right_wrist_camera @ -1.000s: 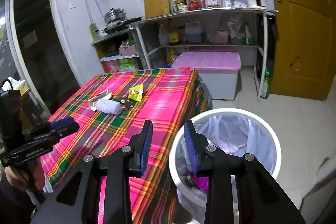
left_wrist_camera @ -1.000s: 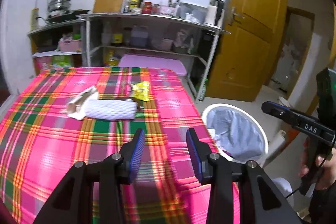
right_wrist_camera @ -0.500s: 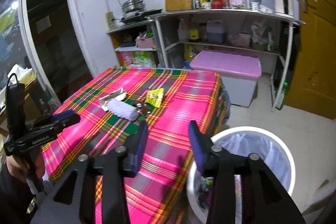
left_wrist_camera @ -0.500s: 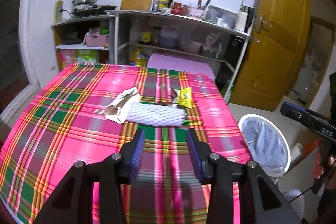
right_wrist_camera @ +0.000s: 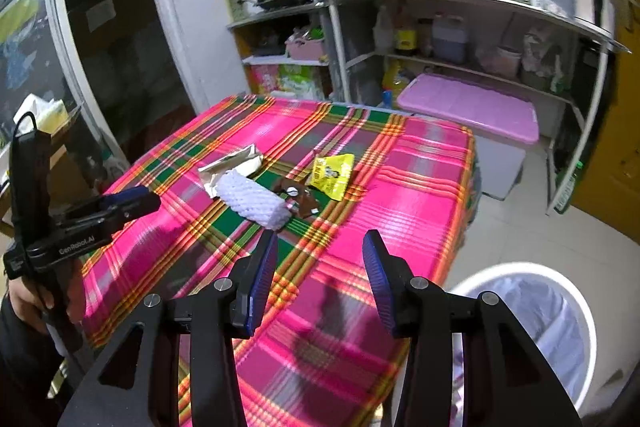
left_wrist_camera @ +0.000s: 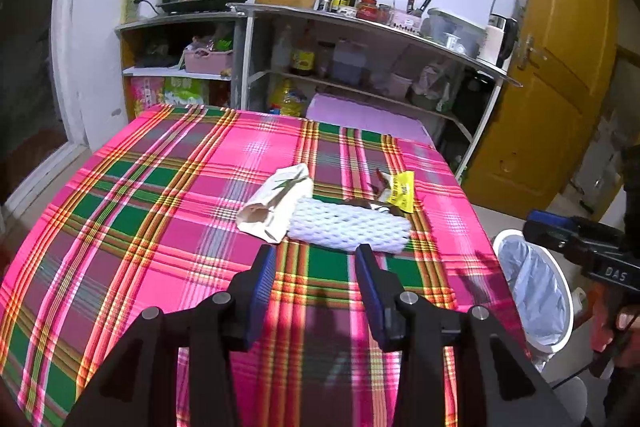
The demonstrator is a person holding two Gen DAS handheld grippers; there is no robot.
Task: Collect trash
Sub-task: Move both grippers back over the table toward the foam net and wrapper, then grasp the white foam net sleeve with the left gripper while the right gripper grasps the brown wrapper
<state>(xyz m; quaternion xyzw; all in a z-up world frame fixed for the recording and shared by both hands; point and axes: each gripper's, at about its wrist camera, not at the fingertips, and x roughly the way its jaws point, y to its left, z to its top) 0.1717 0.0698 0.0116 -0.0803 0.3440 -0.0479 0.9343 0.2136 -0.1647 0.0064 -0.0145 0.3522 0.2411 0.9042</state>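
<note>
In the left wrist view the pile of trash now sits at mid-frame just above the fingertips, where a second ago it lay off to the left and further up: the left gripper (left_wrist_camera: 316, 259) has swung to face it, jaws released and empty. From left to right the pile reads: a beige paper wrapper (left_wrist_camera: 276, 203), a white foam net sleeve (left_wrist_camera: 348, 225) touching it, a brown wrapper (left_wrist_camera: 366, 203) half hidden behind the sleeve, and a yellow packet (left_wrist_camera: 402, 187). At the lower right edge stands the white bin (left_wrist_camera: 532, 291), beside the table (left_wrist_camera: 160, 227). In the right wrist view the bin (right_wrist_camera: 532, 319) has slid from centre to the lower right corner, and the right gripper (right_wrist_camera: 320, 259) now points at the tablecloth below the sleeve (right_wrist_camera: 252, 201) and packet (right_wrist_camera: 332, 173). Its jaws stand wider than a second ago, nothing between them (probably a drop just made into the bin). Four pieces remain to collect.
</note>
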